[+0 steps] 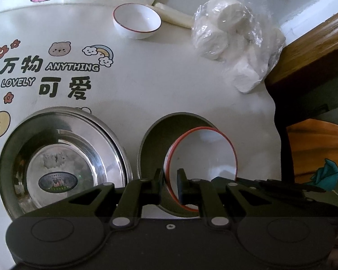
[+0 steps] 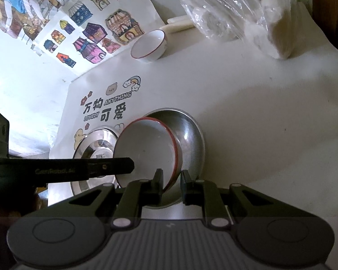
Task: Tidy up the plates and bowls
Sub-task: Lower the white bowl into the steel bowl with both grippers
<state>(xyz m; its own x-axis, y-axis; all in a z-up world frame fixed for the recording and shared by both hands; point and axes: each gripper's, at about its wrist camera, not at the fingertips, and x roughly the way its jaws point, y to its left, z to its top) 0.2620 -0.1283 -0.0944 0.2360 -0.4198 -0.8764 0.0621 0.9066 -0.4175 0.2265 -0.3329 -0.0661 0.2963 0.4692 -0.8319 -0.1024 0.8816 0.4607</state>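
A white bowl with a red rim [image 1: 205, 153] [image 2: 146, 144] sits tilted inside a steel dish [image 1: 155, 135] [image 2: 191, 139]. My left gripper [image 1: 169, 183] is shut on the bowl's left rim, and in the right wrist view it reaches in from the left [image 2: 124, 167]. My right gripper [image 2: 171, 181] is shut on the bowl's near rim, and part of it shows at the right of the left wrist view [image 1: 270, 186]. A second steel plate [image 1: 63, 164] [image 2: 94, 144] lies just left of the dish. A small white bowl with a thin red rim [image 1: 136, 20] [image 2: 149, 45] stands at the table's far side.
A clear plastic bag of white rolls [image 1: 234, 42] [image 2: 236, 11] lies at the far right, with a rolled white sheet [image 1: 173, 14] beside the small bowl. The white printed tablecloth [image 1: 157, 85] ends at the right, beside dark wooden furniture [image 1: 315, 45]. Drawings hang on the wall behind [image 2: 90, 22].
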